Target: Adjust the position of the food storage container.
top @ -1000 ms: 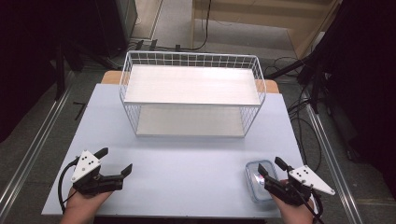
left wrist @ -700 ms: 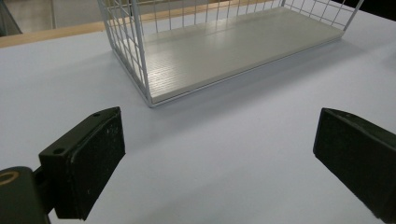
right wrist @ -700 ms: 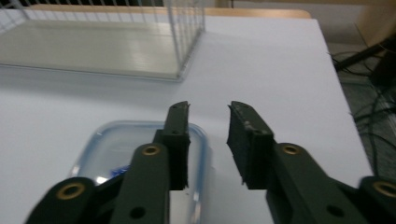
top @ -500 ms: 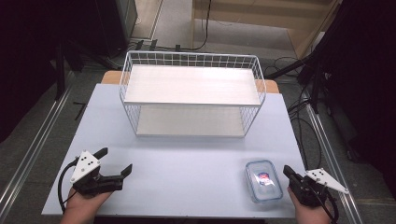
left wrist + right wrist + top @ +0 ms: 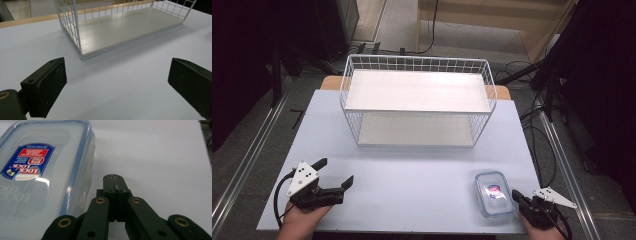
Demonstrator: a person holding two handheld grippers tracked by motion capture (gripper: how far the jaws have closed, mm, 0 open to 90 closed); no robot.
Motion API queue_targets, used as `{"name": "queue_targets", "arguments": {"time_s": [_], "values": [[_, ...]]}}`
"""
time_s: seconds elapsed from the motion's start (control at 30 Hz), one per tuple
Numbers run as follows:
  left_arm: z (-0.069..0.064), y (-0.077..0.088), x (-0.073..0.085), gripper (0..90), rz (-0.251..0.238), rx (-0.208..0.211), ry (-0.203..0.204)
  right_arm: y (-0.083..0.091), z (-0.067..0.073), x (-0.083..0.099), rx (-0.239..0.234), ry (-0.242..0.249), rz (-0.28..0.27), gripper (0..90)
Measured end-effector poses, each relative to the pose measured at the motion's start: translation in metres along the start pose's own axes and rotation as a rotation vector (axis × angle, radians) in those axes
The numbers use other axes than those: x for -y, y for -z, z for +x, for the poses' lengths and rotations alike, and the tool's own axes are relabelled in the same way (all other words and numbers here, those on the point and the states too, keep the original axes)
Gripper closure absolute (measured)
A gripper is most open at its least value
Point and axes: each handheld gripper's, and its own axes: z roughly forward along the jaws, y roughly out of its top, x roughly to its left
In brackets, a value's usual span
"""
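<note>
Right hand-held gripper point(image 5: 518, 197) sits at the near right corner of the worktop point(image 5: 412, 170), its jaws clenched on nothing; they have just been closing, and the right gripper view shows the two black fingertips point(image 5: 115, 182) pressed flat together with bare white surface around them. Just beside that tip, toward the worktop's middle, lies the food container point(image 5: 494, 193), a clear rectangular plastic box with a blue-rimmed lid, flat on the worktop near the front edge and apart from the fingertips. From above, its label is a small red and blue patch too small to read. The right gripper view brings it close: the sticker point(image 5: 27, 161) appears upside down, a blue shape with a red panel, and reads "LOCK&LOCK", with the same name embossed faintly in the clear lid below it; the finer lines of print on the red panel are too small to make out. Left hand-held gripper point(image 5: 334, 177) rests near the front left corner, released, its jaws spread wide with nothing between them. The left gripper view shows the two black pads point(image 5: 51, 82) far apart over bare worktop, and past them the lower white shelf board and the corner of the white wire rack point(image 5: 75, 32). The high view adds the whole rack point(image 5: 417, 107) standing toward the back edge, two tiers, both boards bare, well apart from the container.
</note>
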Motion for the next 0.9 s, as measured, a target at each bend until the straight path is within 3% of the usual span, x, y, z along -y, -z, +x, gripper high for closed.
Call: {"name": "queue_targets", "arguments": {"time_s": [0.27, 0.37, 0.57, 0.8, 0.9], "values": [[-0.001, 0.000, 0.000, 2.0, 0.003, -0.003, -0.003, -0.006, 0.017, -0.003, -0.066, 0.054, 0.030, 90.0], [-0.002, -0.001, 0.000, 2.0, -0.002, 0.002, 0.001, -0.011, 0.033, -0.007, -0.105, 0.096, 0.047, 90.0], [-0.002, -0.002, 0.001, 2.0, 0.000, 0.002, -0.001, -0.019, 0.054, -0.012, -0.161, 0.135, 0.068, 90.0], [-0.003, -0.003, 0.000, 2.1, 0.001, 0.005, -0.005, -0.027, 0.077, -0.018, -0.194, 0.179, 0.089, 90.0], [-0.003, -0.002, 0.000, 2.1, -0.003, 0.010, -0.004, -0.025, 0.077, -0.018, -0.194, 0.172, 0.088, 90.0]]}}
